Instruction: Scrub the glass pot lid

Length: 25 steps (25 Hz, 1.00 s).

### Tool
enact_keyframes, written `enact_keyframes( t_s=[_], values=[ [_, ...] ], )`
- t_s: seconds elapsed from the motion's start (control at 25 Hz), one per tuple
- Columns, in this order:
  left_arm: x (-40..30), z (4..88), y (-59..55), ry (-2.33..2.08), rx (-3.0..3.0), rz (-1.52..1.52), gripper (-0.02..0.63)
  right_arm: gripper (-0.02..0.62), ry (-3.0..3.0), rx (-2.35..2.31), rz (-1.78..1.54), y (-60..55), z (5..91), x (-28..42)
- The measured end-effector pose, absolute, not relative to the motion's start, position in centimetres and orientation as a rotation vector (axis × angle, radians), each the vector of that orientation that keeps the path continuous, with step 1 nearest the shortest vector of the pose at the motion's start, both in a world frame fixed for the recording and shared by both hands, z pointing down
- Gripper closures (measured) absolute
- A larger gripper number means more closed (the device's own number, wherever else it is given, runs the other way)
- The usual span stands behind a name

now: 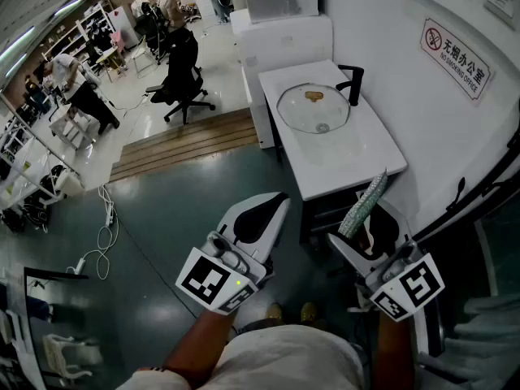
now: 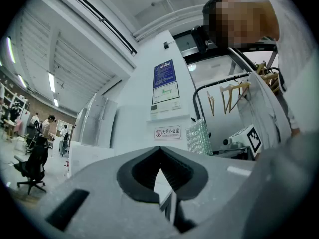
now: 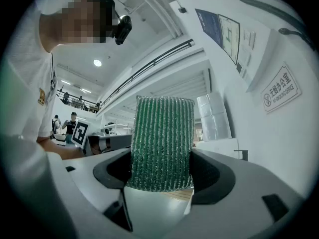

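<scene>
The right gripper [image 3: 162, 176] clamps its fingers on a green ribbed scrubbing sponge [image 3: 162, 141], ready to scrub; the left gripper [image 2: 159, 151] has its fingers together, empty. The round glass pot lid [image 1: 314, 108] lies at twelve o'clock (well apart from both) in the basin of the white worktop [image 1: 382, 157]; a dark green floor [image 1: 179, 201] spreads toward ten o'clock.

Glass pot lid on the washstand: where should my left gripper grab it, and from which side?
Probably the near rim, from the front-left: the glass pot lid seems to lie flat on the washstand, and the black faucet stands at its far right. The left gripper is shut; open it first.
</scene>
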<state>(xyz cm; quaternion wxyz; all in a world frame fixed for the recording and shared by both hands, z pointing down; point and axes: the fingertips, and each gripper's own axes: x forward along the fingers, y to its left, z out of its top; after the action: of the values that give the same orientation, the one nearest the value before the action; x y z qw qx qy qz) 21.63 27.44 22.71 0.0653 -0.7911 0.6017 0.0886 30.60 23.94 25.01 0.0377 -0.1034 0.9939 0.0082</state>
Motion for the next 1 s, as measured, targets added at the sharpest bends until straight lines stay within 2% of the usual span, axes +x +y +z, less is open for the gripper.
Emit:
enact_keyframes(
  t_s=[0.6,1.0],
  values=[
    [20.0,22.9,27.6,1.825,-2.382,0.28,0.591,0.247,3.033,-0.314,-0.047,23.7,25.2,29.5],
    [15.1,23.3,28.9,1.825,-2.368,0.303,0.591,0.247,3.063,-0.364,-0.046,23.5,26.0,26.3]
  ],
)
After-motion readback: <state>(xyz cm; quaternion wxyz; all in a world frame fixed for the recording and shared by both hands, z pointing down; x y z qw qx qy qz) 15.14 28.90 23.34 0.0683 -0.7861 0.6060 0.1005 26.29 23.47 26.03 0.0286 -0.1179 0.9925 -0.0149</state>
